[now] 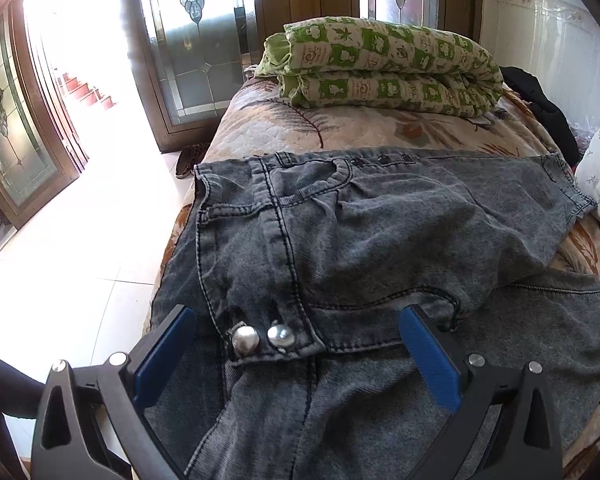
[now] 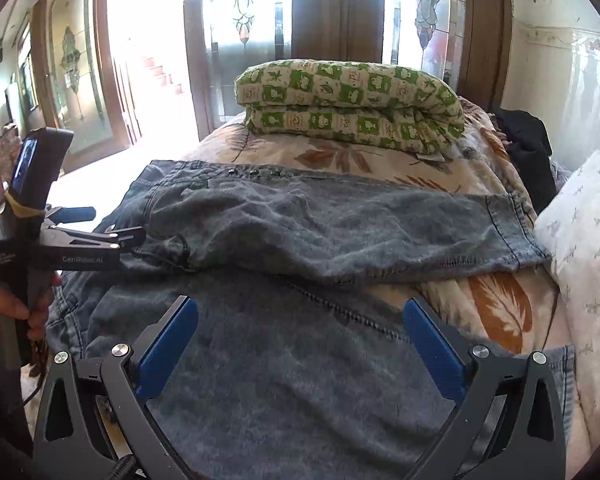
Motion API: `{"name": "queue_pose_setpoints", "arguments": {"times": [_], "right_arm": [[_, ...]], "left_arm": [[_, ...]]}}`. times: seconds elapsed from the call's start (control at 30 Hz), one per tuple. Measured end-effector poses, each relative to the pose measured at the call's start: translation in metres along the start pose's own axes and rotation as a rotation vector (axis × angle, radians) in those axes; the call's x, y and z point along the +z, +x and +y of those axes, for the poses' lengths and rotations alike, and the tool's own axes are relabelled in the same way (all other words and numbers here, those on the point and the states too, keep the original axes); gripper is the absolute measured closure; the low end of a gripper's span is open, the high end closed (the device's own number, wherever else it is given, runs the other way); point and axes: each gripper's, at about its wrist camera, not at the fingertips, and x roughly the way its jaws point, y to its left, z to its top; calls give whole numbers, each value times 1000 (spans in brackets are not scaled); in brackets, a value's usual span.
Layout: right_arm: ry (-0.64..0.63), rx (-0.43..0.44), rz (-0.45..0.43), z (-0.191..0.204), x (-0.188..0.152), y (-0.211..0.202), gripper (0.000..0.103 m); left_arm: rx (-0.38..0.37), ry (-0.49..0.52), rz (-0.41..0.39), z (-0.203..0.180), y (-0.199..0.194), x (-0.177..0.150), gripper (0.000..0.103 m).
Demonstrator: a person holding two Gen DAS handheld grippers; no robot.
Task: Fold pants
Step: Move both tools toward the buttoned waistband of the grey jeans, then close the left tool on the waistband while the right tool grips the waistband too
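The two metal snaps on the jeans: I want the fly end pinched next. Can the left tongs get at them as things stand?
Probably yes. The left tongs stand open with the metal snaps lying between the pads, nothing over them. The jeans lie flat on the bed.

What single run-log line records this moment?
left gripper: open | right gripper: open | pants: spread on bed, ungrasped

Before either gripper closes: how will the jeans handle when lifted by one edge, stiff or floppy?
Probably floppy: the jeans lie in soft wrinkles and already drape over the bed edge. Likely fairly heavy for cloth, being layered denim with metal buttons, so the free part should sag. Unlikely to slip; the weave looks coarse. Both the left gripper and the right gripper are open.
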Motion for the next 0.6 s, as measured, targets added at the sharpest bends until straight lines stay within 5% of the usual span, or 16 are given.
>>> {"name": "queue_pose_setpoints", "arguments": {"times": [0.33, 0.6], "right_arm": [[4, 19, 8, -18, 31, 30, 0], [-2, 56, 78, -44, 60, 81, 0]], "left_arm": [[24, 37, -15, 18, 20, 24, 0], [-19, 82, 83, 40, 60, 62, 0]]}}
